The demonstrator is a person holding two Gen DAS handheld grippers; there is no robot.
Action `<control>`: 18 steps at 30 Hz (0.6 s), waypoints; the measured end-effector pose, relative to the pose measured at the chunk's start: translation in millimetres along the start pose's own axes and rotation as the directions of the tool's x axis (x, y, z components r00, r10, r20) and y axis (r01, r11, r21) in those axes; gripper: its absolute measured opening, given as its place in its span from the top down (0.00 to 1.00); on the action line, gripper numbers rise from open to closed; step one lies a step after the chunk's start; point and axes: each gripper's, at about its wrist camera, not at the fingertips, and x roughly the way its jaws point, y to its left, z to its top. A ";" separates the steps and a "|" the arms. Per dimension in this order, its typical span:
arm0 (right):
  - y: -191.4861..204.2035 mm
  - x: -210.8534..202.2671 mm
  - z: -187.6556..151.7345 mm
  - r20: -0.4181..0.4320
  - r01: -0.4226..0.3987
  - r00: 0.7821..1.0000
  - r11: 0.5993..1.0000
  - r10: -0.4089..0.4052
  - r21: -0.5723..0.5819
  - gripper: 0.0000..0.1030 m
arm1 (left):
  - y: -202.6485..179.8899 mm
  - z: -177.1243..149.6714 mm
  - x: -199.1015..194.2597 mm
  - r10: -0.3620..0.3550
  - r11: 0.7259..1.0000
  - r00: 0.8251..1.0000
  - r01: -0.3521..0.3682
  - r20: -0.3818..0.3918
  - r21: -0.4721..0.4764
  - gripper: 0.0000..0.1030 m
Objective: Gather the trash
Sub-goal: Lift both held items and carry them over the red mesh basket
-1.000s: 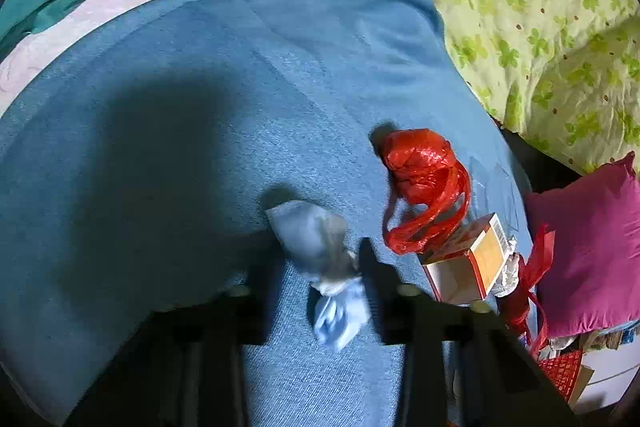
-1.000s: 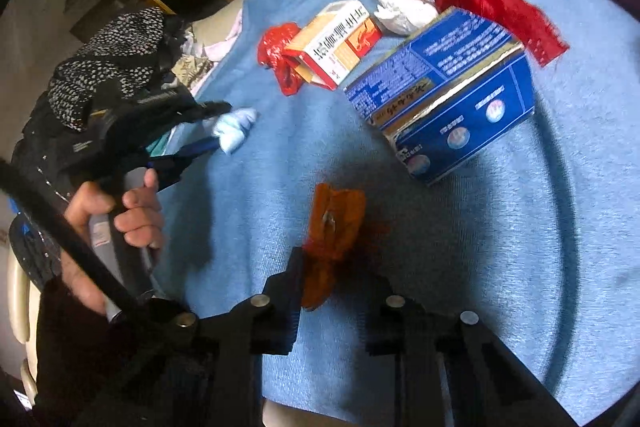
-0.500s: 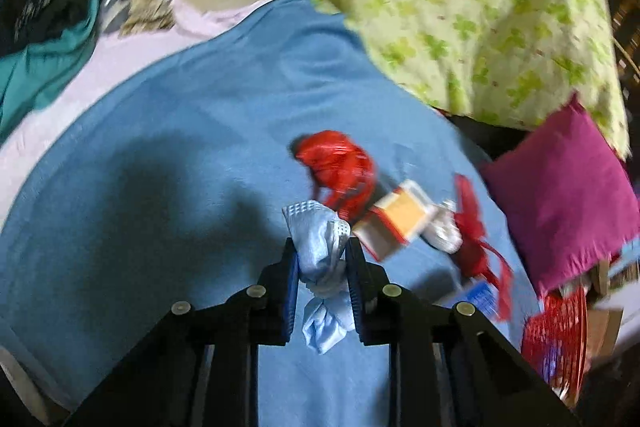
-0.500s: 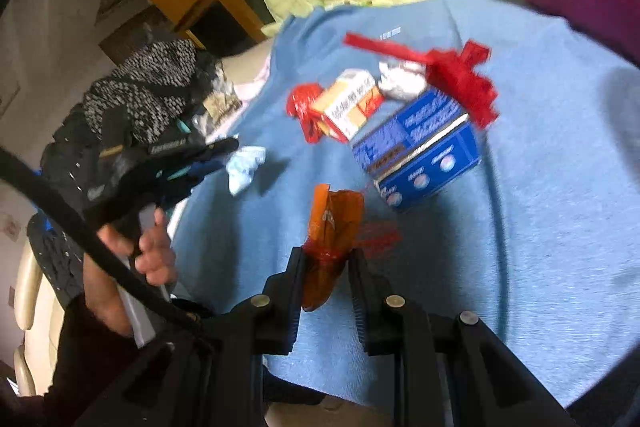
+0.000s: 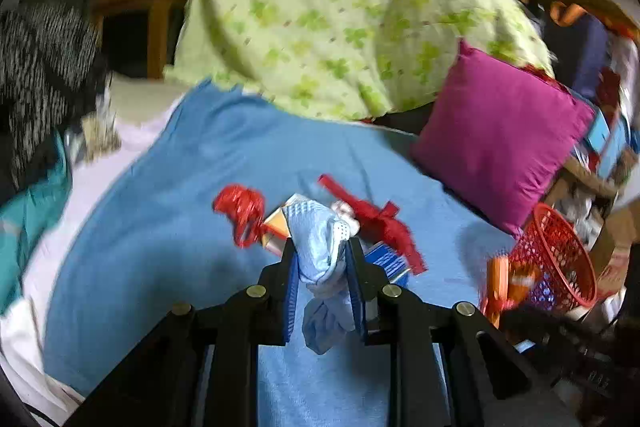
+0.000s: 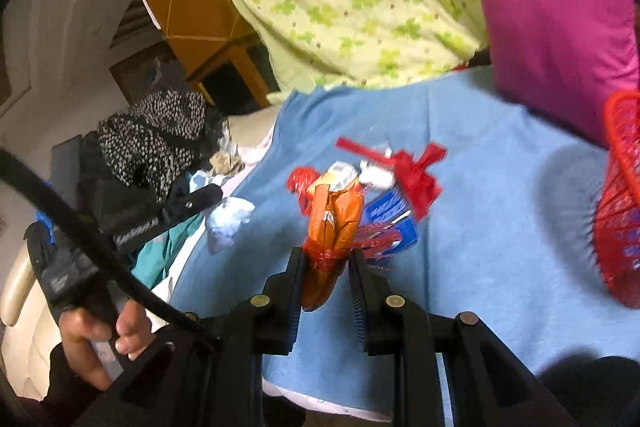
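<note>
- The left tool (image 5: 322,267) is clamped on a crumpled pale-blue tissue wad (image 5: 324,259), carried above the blue blanket (image 5: 160,235); the wad's twisted tail hangs below the fingers.
- The right tool (image 6: 325,269) is clamped on an orange plastic wrapper (image 6: 334,223) with a scrap of red netting (image 6: 376,239) caught beside it, also lifted clear of the blanket.
- Both pieces look very light, soft and easily crushed. The wrapper is probably slick, so a pinch across its bunched middle, as now, seems safest. The wad is gripped around its waist, which should hold.
- Trash left on the blanket, ahead of both tools: a red plastic bag (image 5: 240,213), a small orange-and-white carton (image 5: 276,227), a blue box (image 5: 386,259), a white crumpled paper (image 6: 376,175) and a red ribbon (image 5: 372,219). The boxes are stiff and would need a grip across a narrow side.
- A red mesh basket (image 5: 560,259) stands at the blanket's right edge beside a magenta pillow (image 5: 496,131), nearer the right tool; it is the likely place to drop both pieces.
</note>
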 end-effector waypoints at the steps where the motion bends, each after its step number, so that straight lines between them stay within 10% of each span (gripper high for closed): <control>1: -0.2 -7.5 2.7 0.018 0.008 1.000 1.000 -0.008 -0.004 0.77 | -6.7 1.0 -4.3 -0.001 1.000 1.000 0.001 0.008 0.017 0.77; 18: -29.3 -92.4 18.7 0.209 0.077 0.975 0.997 -0.080 0.019 0.77 | -95.7 4.9 -38.4 -0.019 0.978 0.998 0.005 0.063 0.209 0.77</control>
